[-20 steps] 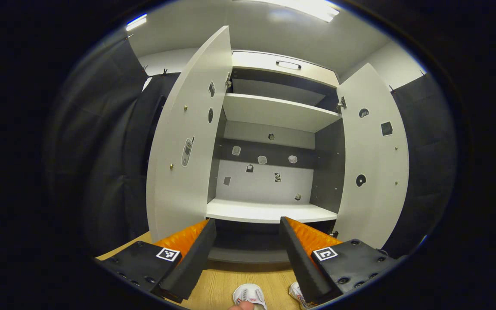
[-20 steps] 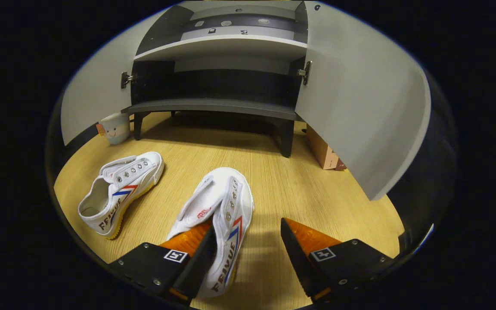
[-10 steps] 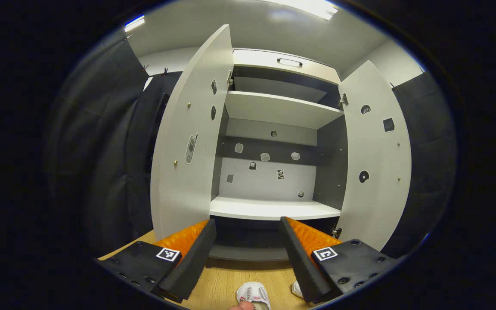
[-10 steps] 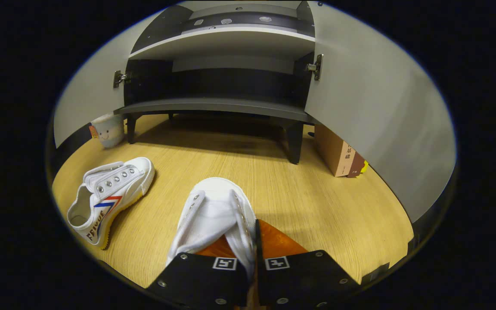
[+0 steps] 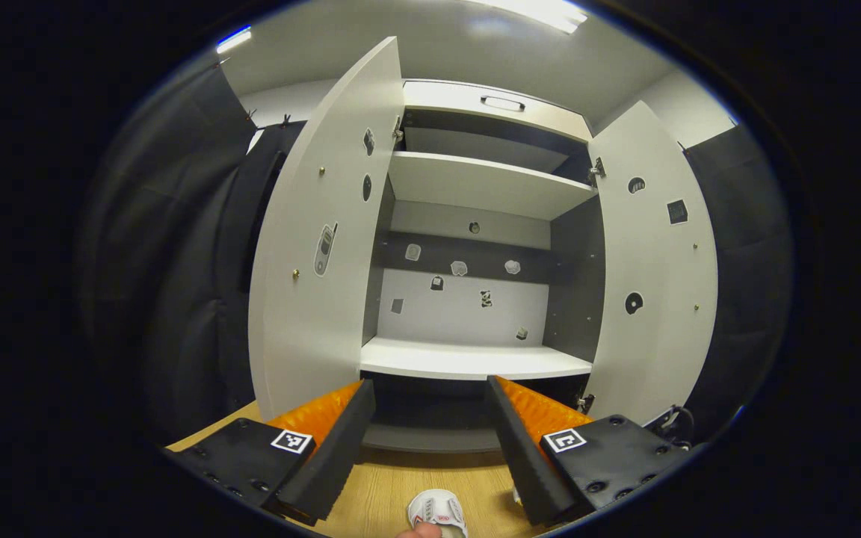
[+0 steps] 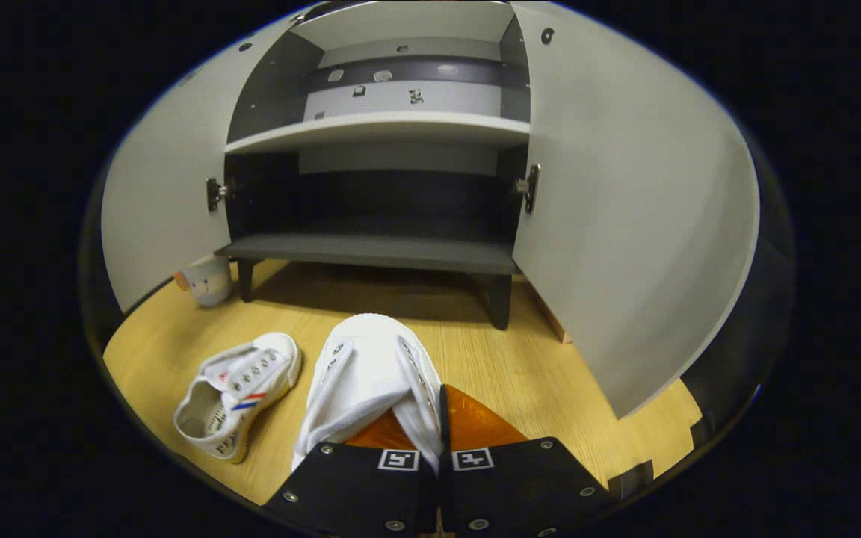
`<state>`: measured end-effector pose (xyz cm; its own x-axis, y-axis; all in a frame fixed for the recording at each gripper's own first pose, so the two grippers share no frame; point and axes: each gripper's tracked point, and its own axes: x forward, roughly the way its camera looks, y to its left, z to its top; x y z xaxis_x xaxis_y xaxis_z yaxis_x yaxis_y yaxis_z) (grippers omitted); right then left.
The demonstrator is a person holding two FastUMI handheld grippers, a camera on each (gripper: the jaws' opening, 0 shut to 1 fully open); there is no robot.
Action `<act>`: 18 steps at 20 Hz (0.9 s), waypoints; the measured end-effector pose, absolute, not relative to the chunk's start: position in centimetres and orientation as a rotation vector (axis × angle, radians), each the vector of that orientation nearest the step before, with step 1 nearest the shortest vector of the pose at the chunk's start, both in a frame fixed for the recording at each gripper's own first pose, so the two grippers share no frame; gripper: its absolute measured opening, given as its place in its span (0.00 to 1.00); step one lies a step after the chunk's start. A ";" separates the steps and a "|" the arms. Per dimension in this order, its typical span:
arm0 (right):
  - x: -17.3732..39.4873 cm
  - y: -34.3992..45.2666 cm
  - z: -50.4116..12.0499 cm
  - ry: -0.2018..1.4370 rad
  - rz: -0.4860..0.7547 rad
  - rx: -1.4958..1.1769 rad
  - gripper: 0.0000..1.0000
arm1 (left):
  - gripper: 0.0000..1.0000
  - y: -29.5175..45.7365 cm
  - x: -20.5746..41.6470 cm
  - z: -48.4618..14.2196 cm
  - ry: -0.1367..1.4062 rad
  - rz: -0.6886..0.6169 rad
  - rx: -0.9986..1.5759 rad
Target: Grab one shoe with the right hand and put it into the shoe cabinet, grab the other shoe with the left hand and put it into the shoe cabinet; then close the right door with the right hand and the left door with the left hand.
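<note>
Gripping a white shoe (image 6: 371, 373) by its side wall, the right gripper (image 6: 439, 418) has both jaws clenched on the canvas, toe pointing ahead of the jaws toward the cabinet (image 6: 371, 250). Canvas of this kind is judged light and soft: the upper will fold under pressure, so a hold on the collar or side wall near the eyelets, as here, suits it; the rubber sole is the stiffer part. A second shoe (image 6: 240, 388) lies on the floor left of the jaws, well apart. Ahead, the dark lower shelf stands between two open doors; the right door (image 6: 625, 224) swings close on the right of the jaws and could be clipped. A small cup (image 6: 208, 280) sits by the cabinet's left leg. The left gripper (image 5: 430, 433) hangs with jaws released and spread, nothing between them, facing the white shelf (image 5: 475, 362); a shoe toe (image 5: 436, 512) shows just below them.
</note>
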<state>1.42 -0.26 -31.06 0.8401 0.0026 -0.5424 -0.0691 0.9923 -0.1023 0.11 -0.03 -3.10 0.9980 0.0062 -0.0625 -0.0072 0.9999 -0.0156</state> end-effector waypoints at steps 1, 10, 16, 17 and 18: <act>1.8 0.7 -28.5 0.547 0.048 -0.103 0.02 | 0.96 -0.1 0.2 -3.2 0.063 0.006 -0.012; 12.8 5.7 -7.4 0.255 0.074 -0.104 0.01 | 0.96 -0.4 0.6 -2.6 0.038 -0.006 -0.019; 26.7 4.9 -2.3 0.212 -0.040 -0.166 0.01 | 0.96 0.2 0.1 -2.7 0.038 0.003 -0.023; 28.6 4.2 -2.9 0.241 -0.061 -0.163 0.01 | 0.96 0.4 0.0 -2.8 0.042 0.009 -0.025; 30.3 3.8 -3.6 0.268 -0.077 -0.156 0.02 | 0.94 0.7 -0.1 -2.9 0.046 0.016 -0.024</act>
